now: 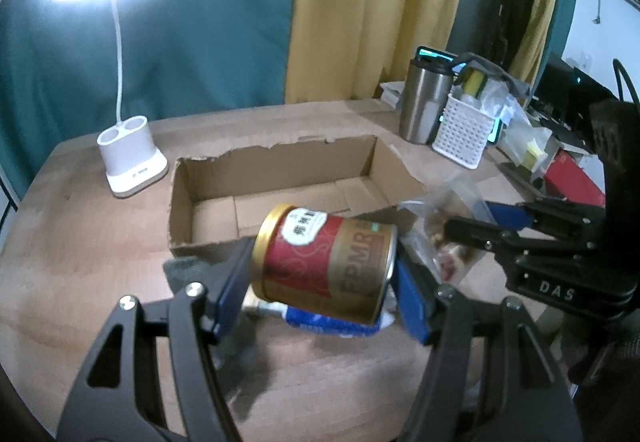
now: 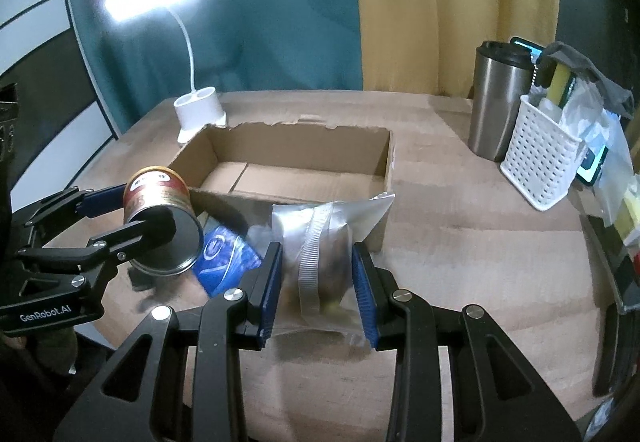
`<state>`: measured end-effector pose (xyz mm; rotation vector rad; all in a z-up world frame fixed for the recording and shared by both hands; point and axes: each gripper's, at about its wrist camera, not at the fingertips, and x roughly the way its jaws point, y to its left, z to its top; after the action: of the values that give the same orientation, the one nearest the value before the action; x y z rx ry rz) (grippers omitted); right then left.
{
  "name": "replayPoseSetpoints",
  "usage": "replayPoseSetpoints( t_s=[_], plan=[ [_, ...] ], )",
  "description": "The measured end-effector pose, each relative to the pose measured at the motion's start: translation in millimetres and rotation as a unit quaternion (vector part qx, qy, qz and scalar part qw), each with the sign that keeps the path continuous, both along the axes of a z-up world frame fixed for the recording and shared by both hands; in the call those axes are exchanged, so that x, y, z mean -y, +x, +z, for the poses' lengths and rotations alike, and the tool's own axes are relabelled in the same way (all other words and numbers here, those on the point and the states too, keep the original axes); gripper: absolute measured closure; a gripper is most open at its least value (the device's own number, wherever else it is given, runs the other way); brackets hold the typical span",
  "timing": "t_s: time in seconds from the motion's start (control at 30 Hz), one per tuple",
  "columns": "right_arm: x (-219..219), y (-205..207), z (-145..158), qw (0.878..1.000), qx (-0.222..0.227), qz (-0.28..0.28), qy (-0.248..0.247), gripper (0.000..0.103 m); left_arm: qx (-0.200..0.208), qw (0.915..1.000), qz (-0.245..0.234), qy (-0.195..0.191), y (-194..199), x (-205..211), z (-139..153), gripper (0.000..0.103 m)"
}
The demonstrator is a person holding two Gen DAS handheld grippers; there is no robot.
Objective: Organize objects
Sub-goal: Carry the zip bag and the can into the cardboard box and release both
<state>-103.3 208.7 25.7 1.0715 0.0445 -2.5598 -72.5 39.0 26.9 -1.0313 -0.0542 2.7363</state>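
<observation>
My left gripper (image 1: 322,274) is shut on a red and gold can (image 1: 326,262), held tilted on its side just in front of an open cardboard box (image 1: 208,178). In the right wrist view the can (image 2: 160,198) hangs left of the box (image 2: 376,158). My right gripper (image 2: 318,290) is shut on a clear snack bag (image 2: 320,242) at the box's near wall; the bag also shows in the left wrist view (image 1: 440,226). A blue packet (image 2: 224,258) lies on the table under the can.
A white desk lamp (image 1: 130,158) stands left of the box. A steel tumbler (image 2: 500,102) and a white perforated basket (image 2: 536,162) with bags stand at the back right. A grey cloth (image 1: 188,270) lies by my left fingers. The wooden table (image 2: 460,250) carries it all.
</observation>
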Motion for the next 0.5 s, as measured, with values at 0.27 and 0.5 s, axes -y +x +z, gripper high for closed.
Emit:
replayPoseSetpoints(
  t_s=[0.27,0.5],
  plan=[
    [2,-23,4,1.0,-0.001,0.002,-0.001,0.067,0.002,1.0,0.003,0.003,-24,3,2,0.037],
    [5,-42,6,1.0,-0.001,0.007,0.0,0.067,0.002,0.9999,0.007,0.009,-41,4,2,0.037]
  ],
)
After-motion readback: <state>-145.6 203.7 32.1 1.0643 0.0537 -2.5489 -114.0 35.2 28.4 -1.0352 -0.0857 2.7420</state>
